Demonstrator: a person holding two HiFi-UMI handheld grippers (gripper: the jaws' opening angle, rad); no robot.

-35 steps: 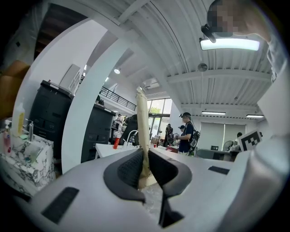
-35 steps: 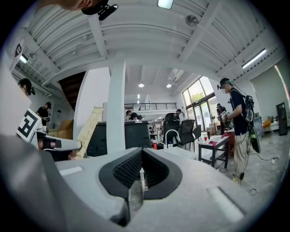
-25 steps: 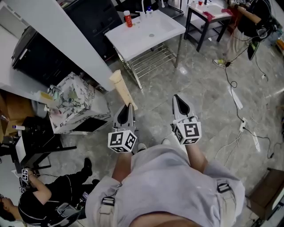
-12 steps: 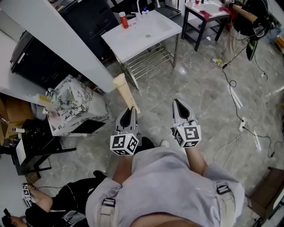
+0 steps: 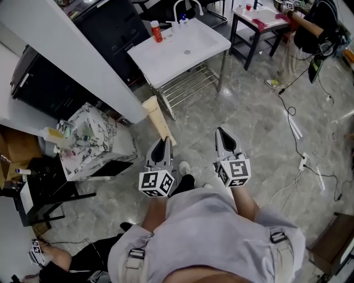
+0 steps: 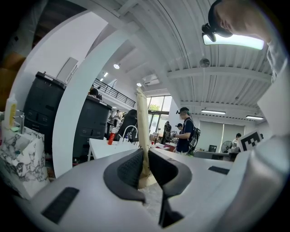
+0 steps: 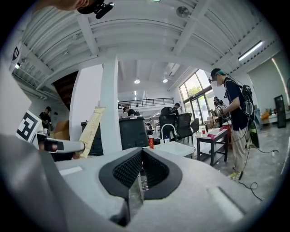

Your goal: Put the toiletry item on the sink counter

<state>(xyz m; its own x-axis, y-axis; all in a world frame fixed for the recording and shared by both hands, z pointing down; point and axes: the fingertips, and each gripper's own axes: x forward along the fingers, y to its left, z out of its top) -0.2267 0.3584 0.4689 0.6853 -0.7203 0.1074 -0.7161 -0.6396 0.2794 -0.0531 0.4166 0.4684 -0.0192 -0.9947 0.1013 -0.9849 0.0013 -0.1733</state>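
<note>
Head view overhead, gripper views facing sink counter (image 5: 182, 47)

The sink counter (image 5: 177, 52) stands at the far side of the floor. A bottle (image 5: 157, 31) sits on its back left corner, the faucet (image 5: 187, 6) is at its back edge, and a wire shelf (image 5: 188, 80) hangs beneath it. A cabinet (image 5: 110, 27) stands left of the counter and a small table (image 5: 269, 16) to its right. In front of the counter, a tube (image 5: 157, 119) points toward it, its near end pinched in the left gripper (image 5: 162, 141). The right gripper (image 5: 220, 131), jaws together, is further right. A box (image 5: 91, 135) stands front-left of the counter.
</note>
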